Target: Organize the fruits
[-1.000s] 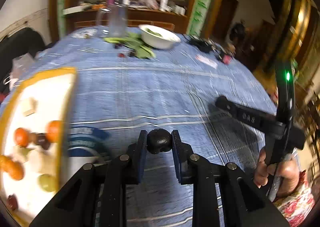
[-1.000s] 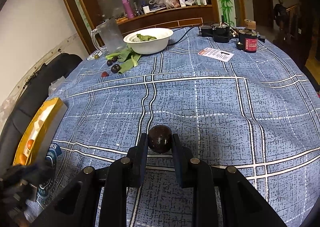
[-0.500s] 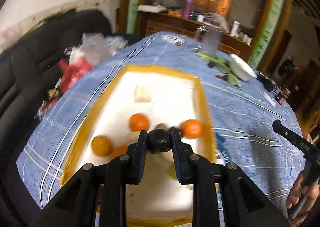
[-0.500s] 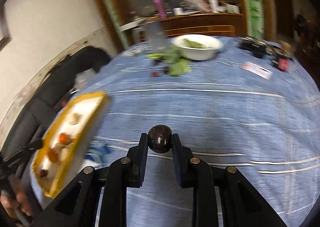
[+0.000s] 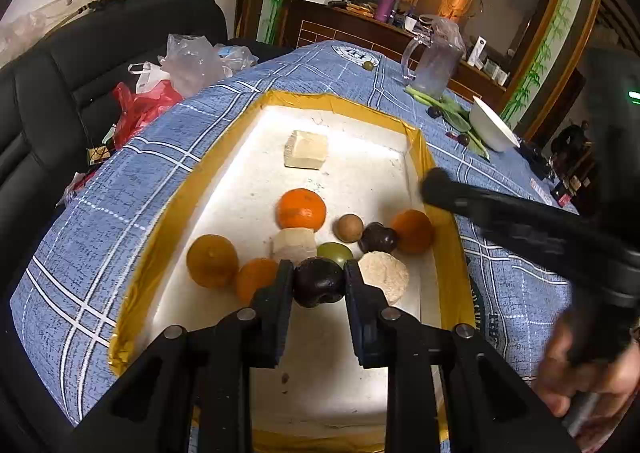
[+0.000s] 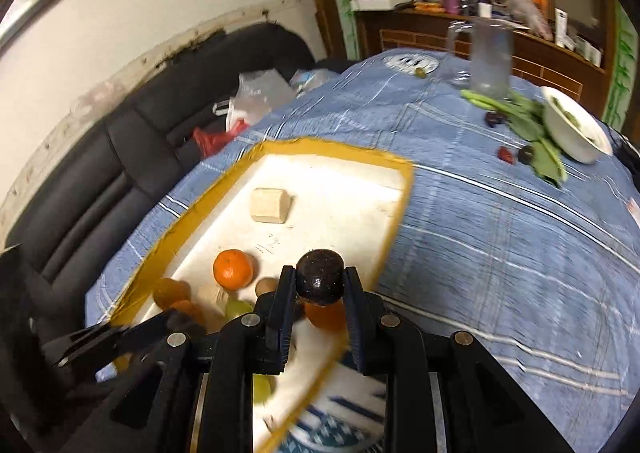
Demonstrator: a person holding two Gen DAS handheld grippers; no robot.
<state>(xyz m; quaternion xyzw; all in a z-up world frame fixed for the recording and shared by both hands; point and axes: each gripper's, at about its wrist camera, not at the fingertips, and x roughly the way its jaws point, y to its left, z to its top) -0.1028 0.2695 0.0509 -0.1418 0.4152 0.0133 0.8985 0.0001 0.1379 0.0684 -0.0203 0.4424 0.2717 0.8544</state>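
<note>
My left gripper (image 5: 319,282) is shut on a dark passion fruit (image 5: 319,282) and holds it over the near part of a white foam tray (image 5: 352,169) with a yellow taped rim. In the tray lie oranges (image 5: 301,209), a brown round fruit (image 5: 349,228), another dark passion fruit (image 5: 377,238), a green fruit (image 5: 335,252) and foam blocks (image 5: 306,149). My right gripper (image 6: 320,285) is shut on a second dark passion fruit (image 6: 320,282) above the tray's right rim (image 6: 394,229); it shows in the left wrist view as a black bar (image 5: 520,221).
The tray sits on a blue checked tablecloth (image 6: 500,221). Farther back stand a glass jug (image 5: 434,65), a white bowl (image 5: 492,129), green leaves (image 6: 536,137) and a few dark fruits (image 6: 526,154). A black sofa with plastic bags (image 5: 176,69) borders the table's left side.
Both grippers have swung left from the open tablecloth to the tray, each still holding its passion fruit. The left one is lower and closer over the fruit in the tray.
</note>
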